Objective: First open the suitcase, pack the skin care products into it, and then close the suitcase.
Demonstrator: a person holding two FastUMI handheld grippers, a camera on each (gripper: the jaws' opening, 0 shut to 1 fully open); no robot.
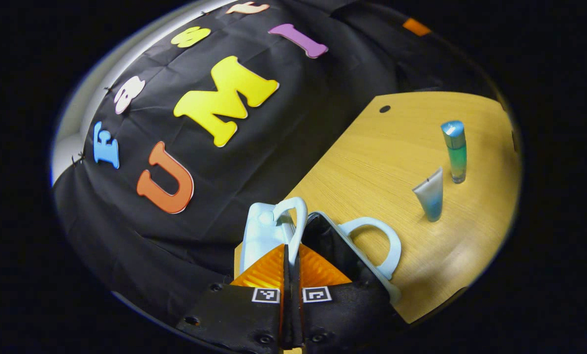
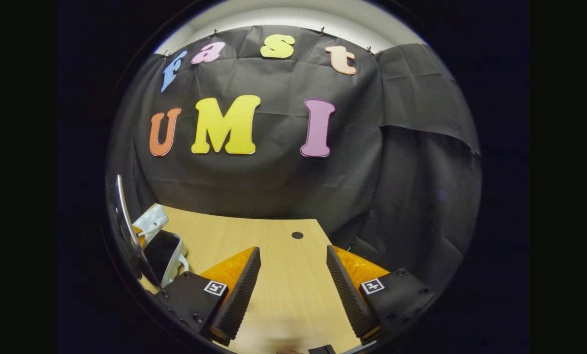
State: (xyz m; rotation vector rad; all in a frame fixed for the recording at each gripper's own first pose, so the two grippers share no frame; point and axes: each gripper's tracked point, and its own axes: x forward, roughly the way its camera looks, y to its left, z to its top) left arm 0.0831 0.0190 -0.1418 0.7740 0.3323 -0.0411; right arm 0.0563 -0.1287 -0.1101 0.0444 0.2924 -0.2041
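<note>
Here, in the left gripper view, the left gripper (image 1: 291, 255) had its two fingers pressed almost flat together, with the thin arch of a pale blue handle (image 1: 293, 216) caught between them. That handle belonged to the raised lid (image 1: 263, 236) of the suitcase (image 1: 352, 255), a small pale blue case with a dark lining, which sat at the near edge of the wooden table (image 1: 396, 147). The lid stood up just left of the fingers, and the other half of the case lay open just right of them, its own handle (image 1: 379, 241) arching out over the tabletop. Beyond the suitcase and to its right, well apart from it, a short squeeze tube (image 1: 430, 194) stood upright on its cap, white fading to blue. Just past the tube, farther from the suitcase, a taller blue-green bottle (image 1: 454, 150) stood upright. A small dark hole (image 1: 385, 109) marked the table's far part.

In the right gripper view, the right gripper (image 2: 293, 285) hung over bare wood with its fingers spread wide and nothing between them. The suitcase (image 2: 163, 250) lay to the far left of those fingers, open, its dark lining showing, with a bit of the other gripper at its lid.
</note>
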